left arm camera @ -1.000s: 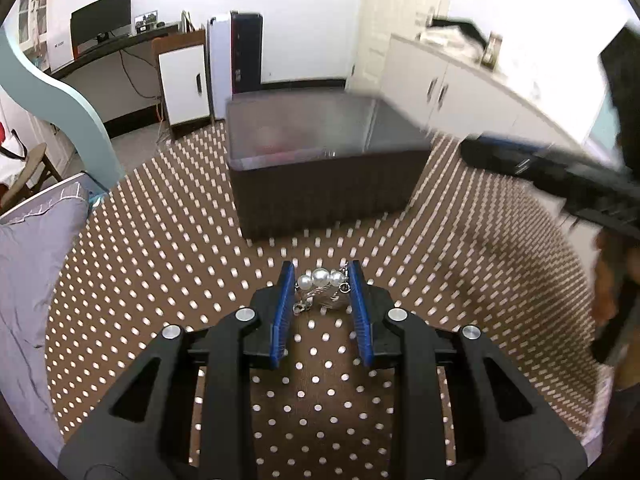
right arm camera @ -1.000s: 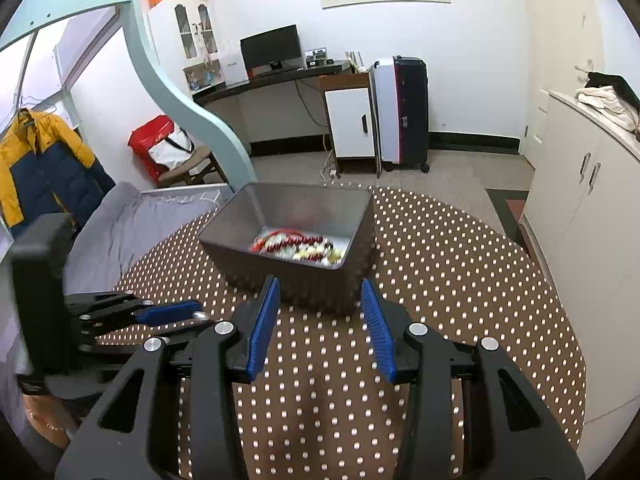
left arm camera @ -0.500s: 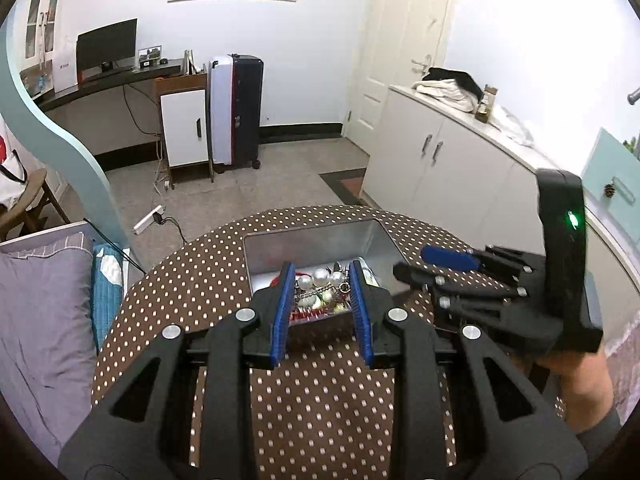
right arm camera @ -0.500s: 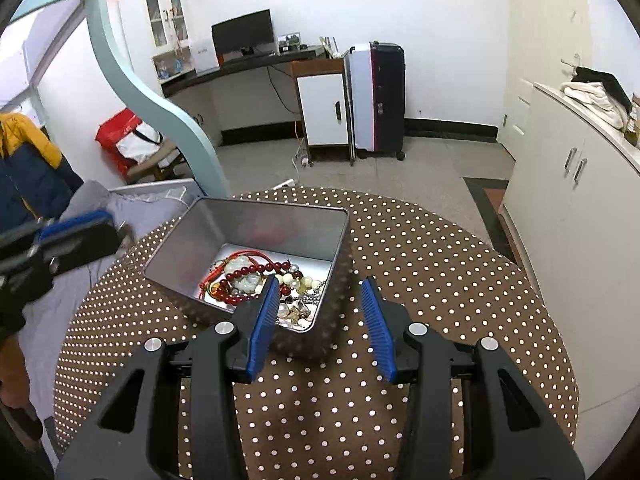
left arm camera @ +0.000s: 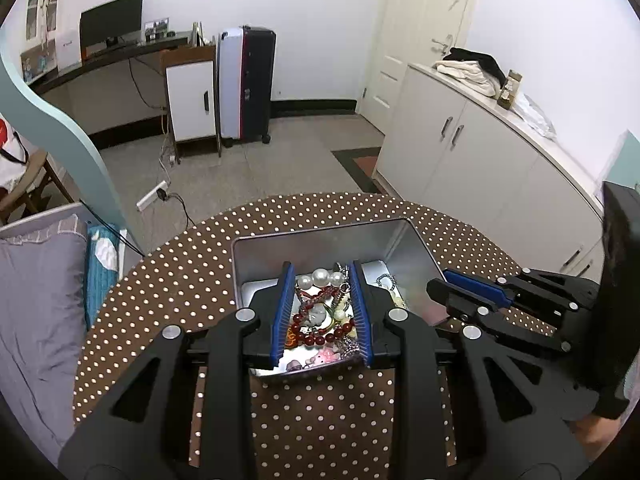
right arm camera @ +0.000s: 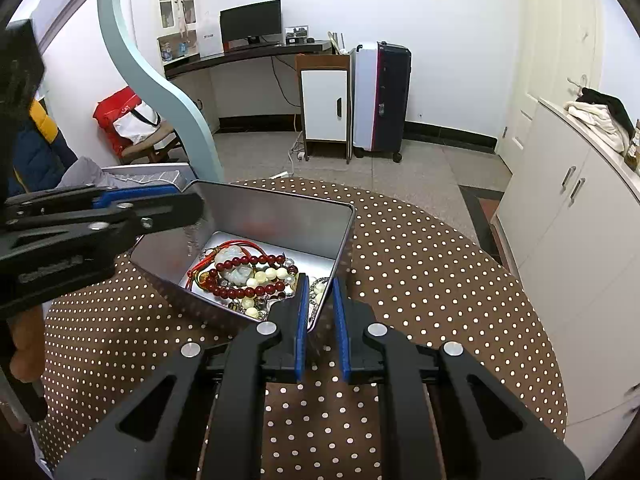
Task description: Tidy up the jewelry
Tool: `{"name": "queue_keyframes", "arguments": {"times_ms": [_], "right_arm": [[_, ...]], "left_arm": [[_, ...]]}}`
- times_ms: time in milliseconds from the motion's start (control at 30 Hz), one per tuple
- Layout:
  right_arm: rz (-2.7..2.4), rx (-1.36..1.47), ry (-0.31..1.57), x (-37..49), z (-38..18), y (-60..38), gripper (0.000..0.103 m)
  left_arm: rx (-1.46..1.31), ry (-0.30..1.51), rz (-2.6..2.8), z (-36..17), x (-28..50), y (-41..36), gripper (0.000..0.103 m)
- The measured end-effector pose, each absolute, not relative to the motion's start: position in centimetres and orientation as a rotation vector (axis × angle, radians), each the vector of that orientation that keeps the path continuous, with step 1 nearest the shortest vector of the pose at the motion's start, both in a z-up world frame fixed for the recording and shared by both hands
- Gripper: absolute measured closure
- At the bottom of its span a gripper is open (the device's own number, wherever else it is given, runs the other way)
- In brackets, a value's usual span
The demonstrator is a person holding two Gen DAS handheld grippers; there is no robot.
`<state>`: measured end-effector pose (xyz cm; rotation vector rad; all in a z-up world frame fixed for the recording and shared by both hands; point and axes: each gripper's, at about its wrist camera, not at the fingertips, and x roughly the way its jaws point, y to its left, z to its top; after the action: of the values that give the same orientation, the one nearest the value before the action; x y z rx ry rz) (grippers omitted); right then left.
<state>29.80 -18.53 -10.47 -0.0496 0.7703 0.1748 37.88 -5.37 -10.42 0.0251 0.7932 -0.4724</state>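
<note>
While our left gripper (left arm camera: pixel 320 276) hangs over the tin (left arm camera: pixel 416 256) on the bench (left arm camera: pixel 320 420), its fingers clench the pearl piece (left arm camera: pixel 320 278) for dropping; our right gripper (right arm camera: pixel 318 284) straddles the tin's rim, fingers released.

Tin box (right arm camera: pixel 280 216) is taking up table (right arm camera: pixel 440 280) centre-left in right view w/ tall walls ringing jewelry pile (right arm camera: pixel 240 270); only top is staying open. Left gripper (left arm camera: pixel 320 280) is crowding over it; lower right cloth is lying bare.
</note>
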Motion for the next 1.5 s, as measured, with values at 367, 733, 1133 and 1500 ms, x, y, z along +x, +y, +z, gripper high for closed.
{"name": "queue_keyframes", "arguments": {"times_ms": [367, 733, 1133, 1500], "right_arm": [[0.179, -0.044, 0.769, 29.7, -10.5, -18.6, 0.093], [0.180, -0.031, 0.762, 29.4, -10.3, -19.0, 0.092], [0.191, -0.023, 0.641, 24.3, -6.2, -19.3, 0.075], [0.198, -0.033, 0.433, 14.9, -1.6, -17.3, 0.038]], "left_arm": [[0.011, 0.791, -0.432, -10.9, 37.9, -5.5, 0.038], [0.047, 0.747, -0.369, -9.9, 36.3, -4.9, 0.038], [0.094, 0.617, -0.266, -6.7, 30.4, -2.5, 0.030], [0.102, 0.429, -0.180, -2.7, 20.1, 0.1, 0.014]]}}
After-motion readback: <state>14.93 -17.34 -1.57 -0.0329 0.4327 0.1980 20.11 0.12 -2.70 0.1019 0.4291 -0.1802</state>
